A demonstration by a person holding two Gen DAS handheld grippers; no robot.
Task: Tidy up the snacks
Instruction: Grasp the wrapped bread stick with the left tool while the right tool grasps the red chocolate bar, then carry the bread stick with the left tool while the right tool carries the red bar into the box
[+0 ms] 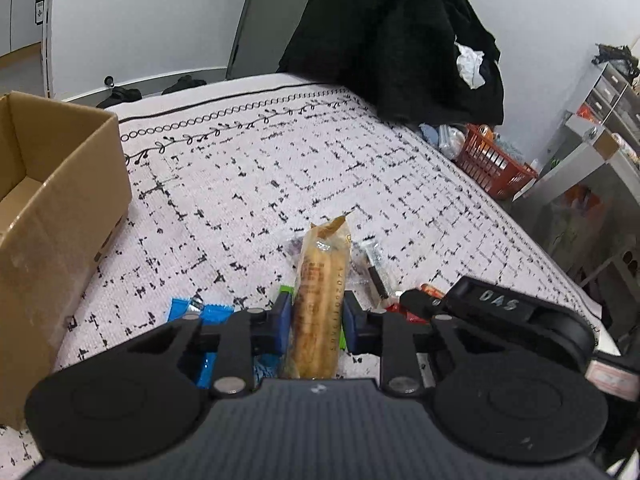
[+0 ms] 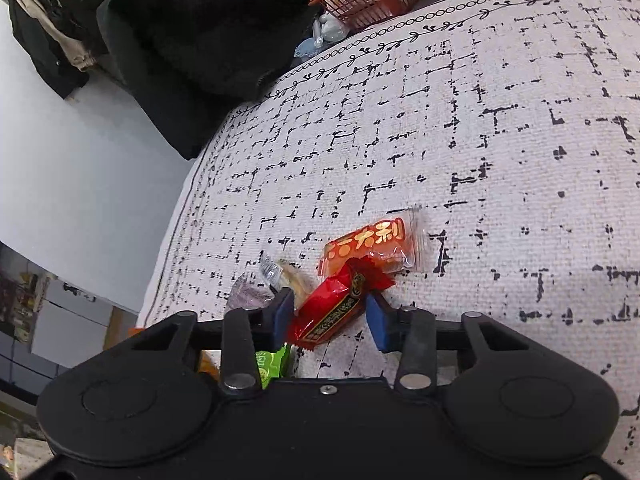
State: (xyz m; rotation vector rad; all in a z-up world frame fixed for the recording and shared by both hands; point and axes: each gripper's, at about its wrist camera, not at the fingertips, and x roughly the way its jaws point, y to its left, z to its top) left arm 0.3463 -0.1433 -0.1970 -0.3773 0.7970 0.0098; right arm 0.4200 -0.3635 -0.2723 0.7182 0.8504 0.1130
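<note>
The left gripper (image 1: 316, 316) has its blue fingers (image 1: 283, 312) closed on a long snack in a clear tan wrapper (image 1: 320, 280), which stands between them and points away toward the far side of the bed (image 1: 280, 160). The bed carries a white cover with black dashes and a border of loops. Under and just beside this gripper lie a blue packet (image 1: 208, 312), a green packet (image 1: 286, 290) and a small clear wrapper with a dark stick (image 1: 374, 270). A cardboard box (image 1: 52, 208) stands open at the left edge of the bed, well apart from the snacks. A black coat (image 1: 400, 40) lies heaped at the far edge, and a red basket (image 1: 492, 164) sits off the right edge.

The right gripper (image 2: 330, 316) holds a red foil packet (image 2: 334, 308) crosswise between its blue fingers (image 2: 376, 320), which press on both of its sides. Just beyond it, touching, lies an orange packet with clear ends (image 2: 372, 248) on the bed. To the left, near the bed's edge, sit a clear crumpled wrapper (image 2: 272, 270) and a purple one (image 2: 248, 294); a green packet shows beneath the gripper.
</note>
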